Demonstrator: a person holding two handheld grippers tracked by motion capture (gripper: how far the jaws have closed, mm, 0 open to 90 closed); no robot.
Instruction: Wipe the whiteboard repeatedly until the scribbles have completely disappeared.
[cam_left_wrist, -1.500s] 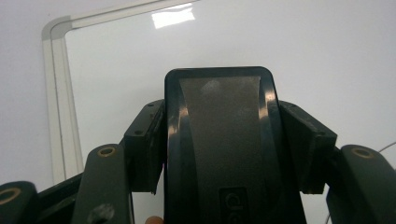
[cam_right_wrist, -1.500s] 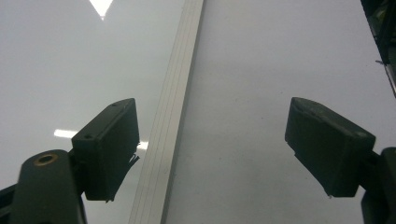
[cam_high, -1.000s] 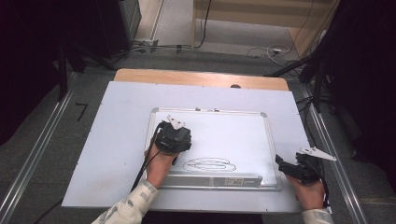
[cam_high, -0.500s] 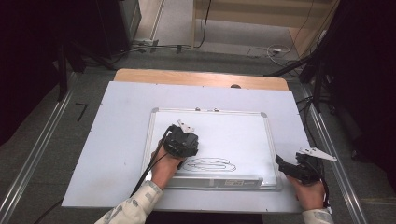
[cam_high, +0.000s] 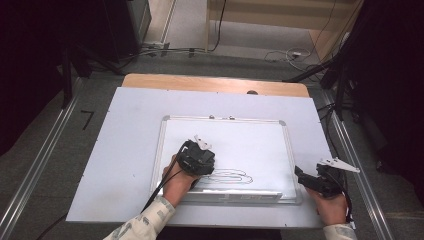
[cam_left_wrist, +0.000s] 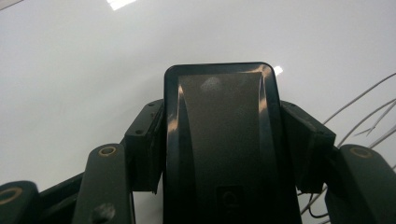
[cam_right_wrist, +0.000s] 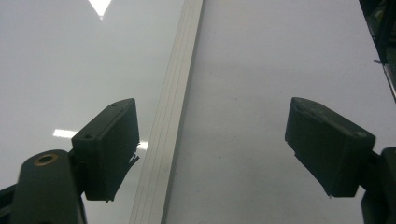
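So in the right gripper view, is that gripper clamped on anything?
No, the right gripper stands wide open, its jaws apart over the whiteboard's frame with nothing between them.

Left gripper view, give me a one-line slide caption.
Left hand-held gripper clamps a black eraser flat against the whiteboard, pen strokes at right.
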